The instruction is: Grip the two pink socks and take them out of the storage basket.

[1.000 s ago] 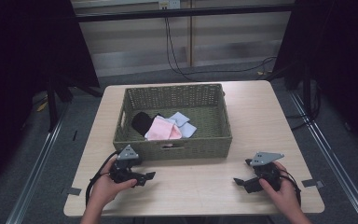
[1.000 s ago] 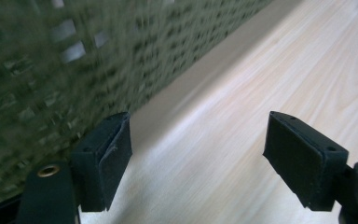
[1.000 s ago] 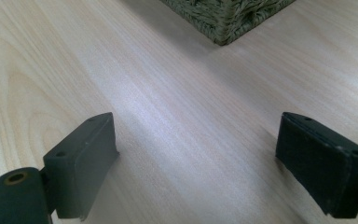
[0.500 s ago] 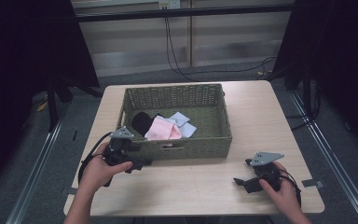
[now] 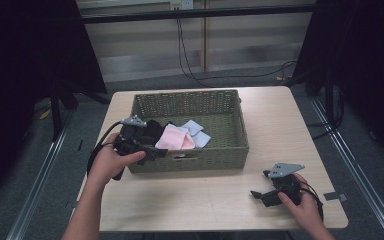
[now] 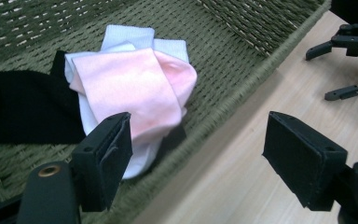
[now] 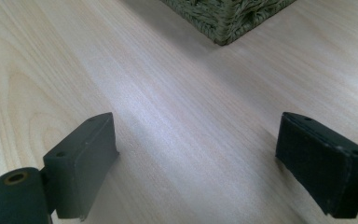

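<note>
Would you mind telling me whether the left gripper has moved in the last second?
Yes. The left gripper has moved away from the table's near edge, up to the basket and over its front-left rim.

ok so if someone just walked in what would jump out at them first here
Probably the green woven basket in the middle of the table, with a pink cloth lying over white and black ones inside. Next, the left gripper, jaws open, held over the basket's near rim and aimed at that pile, while the right gripper sits open near the table's front right corner.
</note>
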A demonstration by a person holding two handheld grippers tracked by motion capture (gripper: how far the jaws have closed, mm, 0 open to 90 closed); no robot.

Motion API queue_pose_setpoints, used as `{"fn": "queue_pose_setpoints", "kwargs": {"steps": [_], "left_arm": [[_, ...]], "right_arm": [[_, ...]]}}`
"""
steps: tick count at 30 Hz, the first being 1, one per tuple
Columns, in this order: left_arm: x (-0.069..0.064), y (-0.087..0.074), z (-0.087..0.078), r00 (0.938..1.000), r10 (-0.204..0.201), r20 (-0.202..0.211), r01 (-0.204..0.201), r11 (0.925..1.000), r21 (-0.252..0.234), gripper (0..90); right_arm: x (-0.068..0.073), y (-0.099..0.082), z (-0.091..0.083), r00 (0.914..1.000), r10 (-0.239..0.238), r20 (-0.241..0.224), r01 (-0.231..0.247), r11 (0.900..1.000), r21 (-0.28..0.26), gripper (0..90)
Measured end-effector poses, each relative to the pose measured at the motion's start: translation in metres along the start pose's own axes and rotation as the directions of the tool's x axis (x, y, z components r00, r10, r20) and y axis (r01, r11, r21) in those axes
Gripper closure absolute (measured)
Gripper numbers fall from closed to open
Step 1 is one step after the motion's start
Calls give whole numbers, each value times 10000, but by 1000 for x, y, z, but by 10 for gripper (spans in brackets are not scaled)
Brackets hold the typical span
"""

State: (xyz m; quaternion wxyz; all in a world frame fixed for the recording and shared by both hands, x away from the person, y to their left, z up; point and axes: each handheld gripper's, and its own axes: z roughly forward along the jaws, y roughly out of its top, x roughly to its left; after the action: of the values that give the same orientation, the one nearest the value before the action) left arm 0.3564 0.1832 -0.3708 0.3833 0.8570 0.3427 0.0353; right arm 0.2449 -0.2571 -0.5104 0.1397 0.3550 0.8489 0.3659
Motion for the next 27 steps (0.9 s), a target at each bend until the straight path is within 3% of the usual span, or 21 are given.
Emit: {"fn": "queue_pose_setpoints", "kwargs": {"steps": [7,17,19,25,27], "left_arm": [[13,12,10,9995,118,-281,-114,9999,129,232],[37,26,25,9980,-210,-590,230,9992,339,256],[41,31,30,9977,-159,-651,203,9975,672,268],[49,37,42,9961,-450,-760,514,9951,841,278],[56,41,50,9961,-480,-740,561,9922,1109,280]], "right_arm": [[0,0,0,10000,-7,-2,7,10000,-8,116],[0,0,0,10000,41,3,-41,10000,21,116],[0,0,0,10000,50,-6,-50,10000,23,116],[0,0,0,10000,56,-19,-56,10000,22,116],[0,0,0,10000,54,-19,-54,10000,24,115]]}}
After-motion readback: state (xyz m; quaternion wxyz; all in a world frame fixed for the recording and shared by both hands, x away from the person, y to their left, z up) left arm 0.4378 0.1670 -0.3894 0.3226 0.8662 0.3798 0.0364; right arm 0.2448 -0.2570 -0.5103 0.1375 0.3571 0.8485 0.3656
